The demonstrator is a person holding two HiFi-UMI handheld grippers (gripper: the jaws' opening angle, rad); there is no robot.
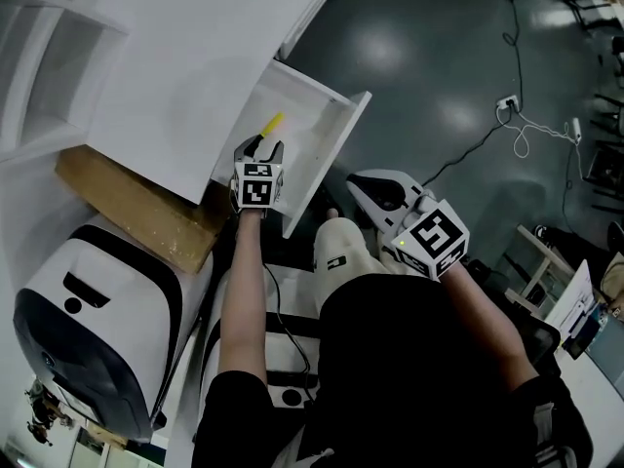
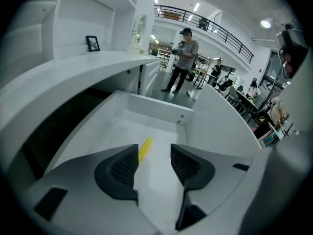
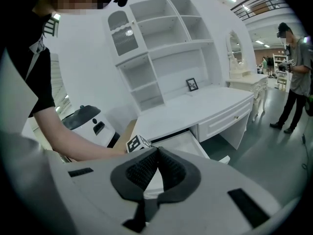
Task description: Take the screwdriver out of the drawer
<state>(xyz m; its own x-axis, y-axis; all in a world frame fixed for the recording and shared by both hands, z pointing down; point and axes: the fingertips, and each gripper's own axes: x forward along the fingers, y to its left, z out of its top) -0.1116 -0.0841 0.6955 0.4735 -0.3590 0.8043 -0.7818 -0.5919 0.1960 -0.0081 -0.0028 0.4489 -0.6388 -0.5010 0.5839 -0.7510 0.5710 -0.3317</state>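
A white drawer (image 1: pixel 331 154) stands pulled out of the white desk. A yellow-handled screwdriver (image 1: pixel 270 125) (image 2: pixel 144 149) lies on the drawer's floor. My left gripper (image 1: pixel 259 154) (image 2: pixel 152 165) hangs over the open drawer, pointing down into it. Its jaws are open and empty, and the yellow handle shows just beyond the left pad. My right gripper (image 1: pixel 375 195) (image 3: pixel 156 168) is held off to the right of the drawer, above the floor. Its pads meet at the tips with nothing between them.
A brown cardboard sheet (image 1: pixel 132 203) leans under the desk at the left. Beside it stands a white and dark machine (image 1: pixel 93 310). A white power strip with cables (image 1: pixel 507 110) lies on the grey floor at the right. People stand far off in the hall.
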